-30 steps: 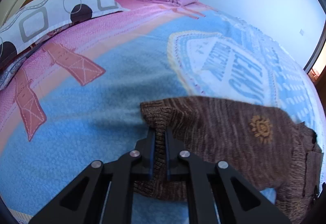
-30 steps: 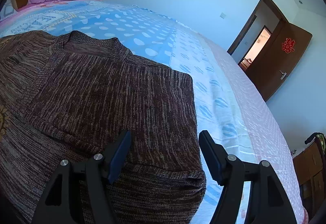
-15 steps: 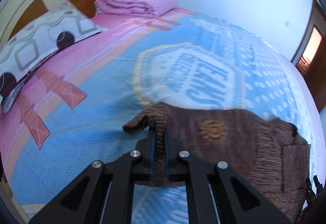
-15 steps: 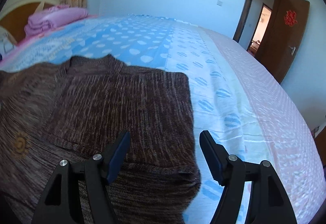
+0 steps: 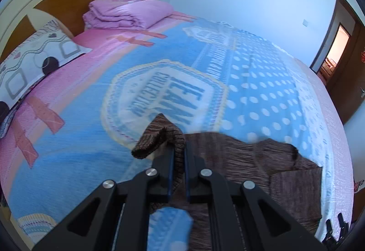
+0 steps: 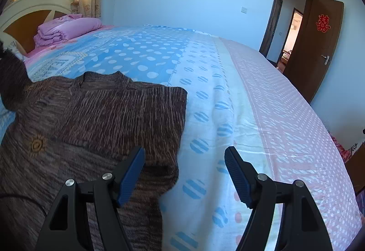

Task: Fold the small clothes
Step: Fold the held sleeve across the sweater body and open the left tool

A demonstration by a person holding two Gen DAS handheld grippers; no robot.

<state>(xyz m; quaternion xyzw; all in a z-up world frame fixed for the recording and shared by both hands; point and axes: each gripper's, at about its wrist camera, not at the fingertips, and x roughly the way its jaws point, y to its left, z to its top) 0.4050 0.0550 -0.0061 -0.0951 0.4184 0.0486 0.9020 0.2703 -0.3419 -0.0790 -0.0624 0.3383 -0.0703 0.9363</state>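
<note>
Your left claw (image 5: 179, 155) pinches the brown sweater (image 6: 95, 118) by its raised cuff; the sweater's body lies to its right on the bed (image 6: 228, 95). Your right claw (image 6: 184, 167) gapes empty over the sweater's right edge.

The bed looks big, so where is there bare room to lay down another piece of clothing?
Bare bedspread lies right of the brown sweater, toward the door. The blue printed middle between sweater and folded pink quilt is also free. It is crowded at the near edge, where the left tool holds up a sleeve, and by the pillow.
</note>
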